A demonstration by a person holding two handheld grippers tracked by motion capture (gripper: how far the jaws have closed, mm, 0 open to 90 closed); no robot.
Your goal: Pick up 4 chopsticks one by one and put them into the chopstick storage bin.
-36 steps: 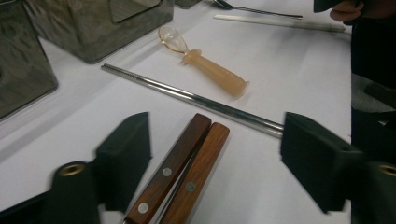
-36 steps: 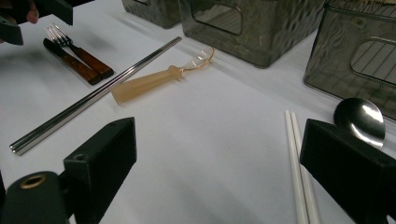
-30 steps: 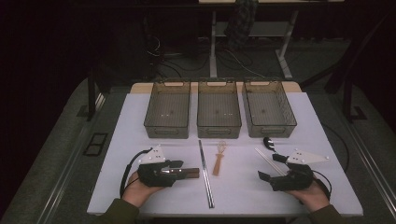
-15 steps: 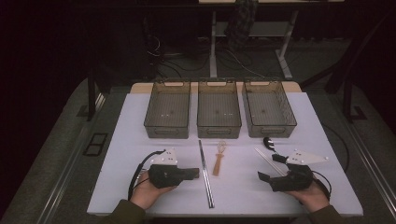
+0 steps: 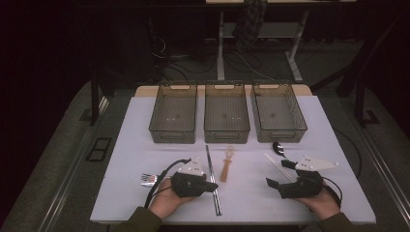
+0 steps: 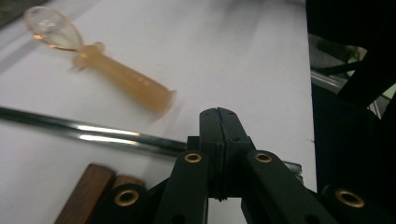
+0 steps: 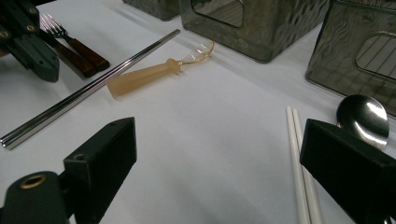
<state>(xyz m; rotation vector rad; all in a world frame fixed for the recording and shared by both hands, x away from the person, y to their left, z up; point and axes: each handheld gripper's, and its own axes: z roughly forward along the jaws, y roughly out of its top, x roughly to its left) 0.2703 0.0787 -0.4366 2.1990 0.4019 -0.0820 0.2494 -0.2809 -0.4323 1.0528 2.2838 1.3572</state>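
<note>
While its jaws sit pressed flat together with nothing between them, having just been closing, the left hand-held gripper point(image 5: 209, 185) lies low over the white bench point(image 5: 135, 135), its tips just beside the steel chopsticks point(image 5: 213, 180). Taking those chopsticks as landmark: the amber whisk point(image 5: 226, 164) lies just to their right, the wooden-handled forks point(image 5: 151, 179) well to their left behind the left hand. Far to their right, the right hand-held gripper point(image 5: 273, 184) rests with jaws spread wide and empty, near the white chopsticks point(image 5: 276, 166) and metal spoon point(image 5: 278, 147).
</note>
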